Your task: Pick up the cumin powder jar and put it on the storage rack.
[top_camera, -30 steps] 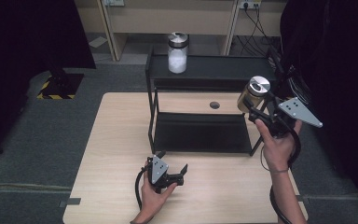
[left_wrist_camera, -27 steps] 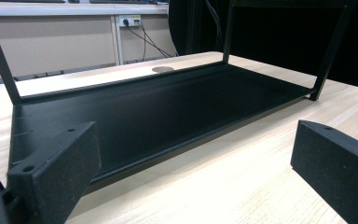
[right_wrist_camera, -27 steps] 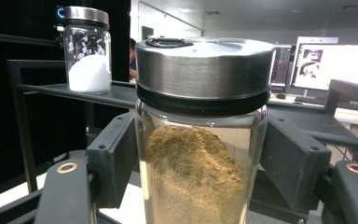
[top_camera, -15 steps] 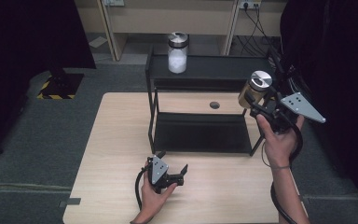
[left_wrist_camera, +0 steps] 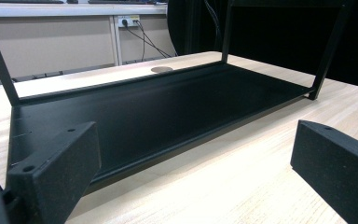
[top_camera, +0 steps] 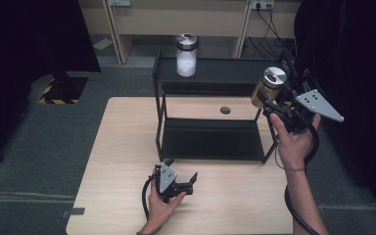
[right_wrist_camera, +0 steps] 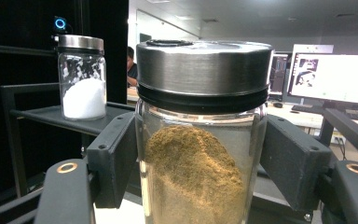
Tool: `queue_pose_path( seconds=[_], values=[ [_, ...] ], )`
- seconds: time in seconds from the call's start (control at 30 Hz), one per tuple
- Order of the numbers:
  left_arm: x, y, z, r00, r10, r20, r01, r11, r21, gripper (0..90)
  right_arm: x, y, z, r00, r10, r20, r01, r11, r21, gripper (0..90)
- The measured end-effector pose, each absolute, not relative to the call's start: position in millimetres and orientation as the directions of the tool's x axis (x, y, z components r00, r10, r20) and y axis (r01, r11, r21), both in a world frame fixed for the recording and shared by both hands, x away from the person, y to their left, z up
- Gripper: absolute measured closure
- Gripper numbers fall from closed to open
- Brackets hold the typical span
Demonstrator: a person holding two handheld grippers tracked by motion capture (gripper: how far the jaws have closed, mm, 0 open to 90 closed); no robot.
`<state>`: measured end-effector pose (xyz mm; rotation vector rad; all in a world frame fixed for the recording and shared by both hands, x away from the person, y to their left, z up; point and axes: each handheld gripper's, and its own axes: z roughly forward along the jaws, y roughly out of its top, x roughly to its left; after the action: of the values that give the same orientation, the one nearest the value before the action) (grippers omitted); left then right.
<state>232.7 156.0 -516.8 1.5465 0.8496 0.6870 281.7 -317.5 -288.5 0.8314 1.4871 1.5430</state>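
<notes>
A light wooden table carries a black two-tier rack. The right hand-held gripper, raised at the rack's right end near its top shelf, is clamped on a steel-lidded glass jar of brown powder. Farther along that shelf stands a jar of white powder. The left hand-held gripper rests on the table before the rack, jaws apart.

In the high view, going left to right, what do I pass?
Left gripper low on the table → white-filled jar on the rack's top shelf → brown-filled jar → right gripper's grey plate.
</notes>
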Motion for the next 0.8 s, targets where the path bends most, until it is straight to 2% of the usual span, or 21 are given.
queue_pose_path(
  seconds=[0.8],
  values=[
    [233, 155, -517, 0.566, 0.824, -0.030, 0.136, -0.057, 0.989, 0.6, 293, -317, -269, -0.441, 0.895, -0.062, -0.124, 0.008, 0.992, 31.0]
  ],
)
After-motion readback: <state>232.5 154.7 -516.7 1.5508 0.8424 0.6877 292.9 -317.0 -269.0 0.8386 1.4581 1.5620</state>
